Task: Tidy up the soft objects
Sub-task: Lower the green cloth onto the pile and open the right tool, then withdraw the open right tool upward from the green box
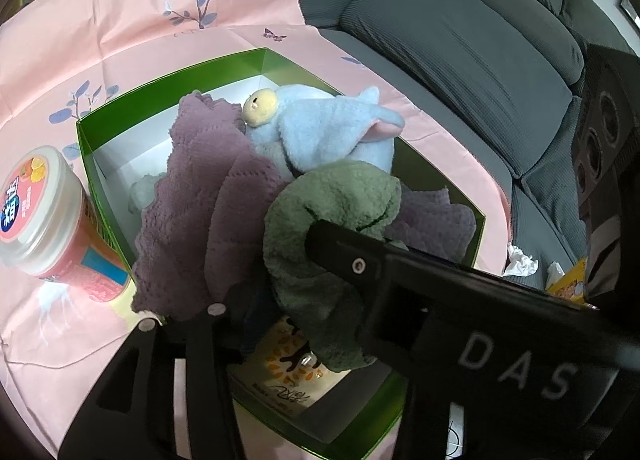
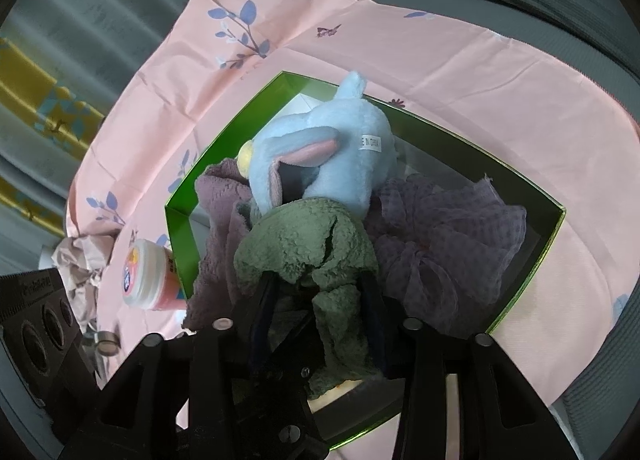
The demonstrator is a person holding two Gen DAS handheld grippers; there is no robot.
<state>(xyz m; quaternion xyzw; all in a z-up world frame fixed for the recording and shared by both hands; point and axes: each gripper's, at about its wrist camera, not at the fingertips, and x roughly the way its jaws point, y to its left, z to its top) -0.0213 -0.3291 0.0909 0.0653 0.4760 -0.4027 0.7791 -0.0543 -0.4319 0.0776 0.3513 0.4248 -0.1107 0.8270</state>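
A green box [image 1: 120, 100] [image 2: 224, 156] lies on a pink flowered cloth and holds soft things. Inside are a purple knitted towel [image 1: 204, 204] [image 2: 216, 220], a light blue plush toy [image 1: 320, 128] [image 2: 332, 152], a green fleecy cloth [image 1: 332, 204] [image 2: 304, 244] and a purple mesh sponge [image 1: 440, 220] [image 2: 444, 236]. My right gripper [image 2: 320, 284] is shut on the green cloth over the box; it shows in the left wrist view [image 1: 320, 236] as a black arm. My left gripper [image 1: 244, 324] is low over the box's near end; its fingers are partly hidden by the cloths.
A pink plastic jar with a white lid [image 1: 44, 216] [image 2: 148, 280] stands on the pink cloth [image 1: 160, 12] [image 2: 440, 60] left of the box. A grey sofa [image 1: 460, 40] lies behind and to the right. Crumpled tissues [image 1: 520, 262] and a yellow packet [image 1: 568, 284] lie at the right.
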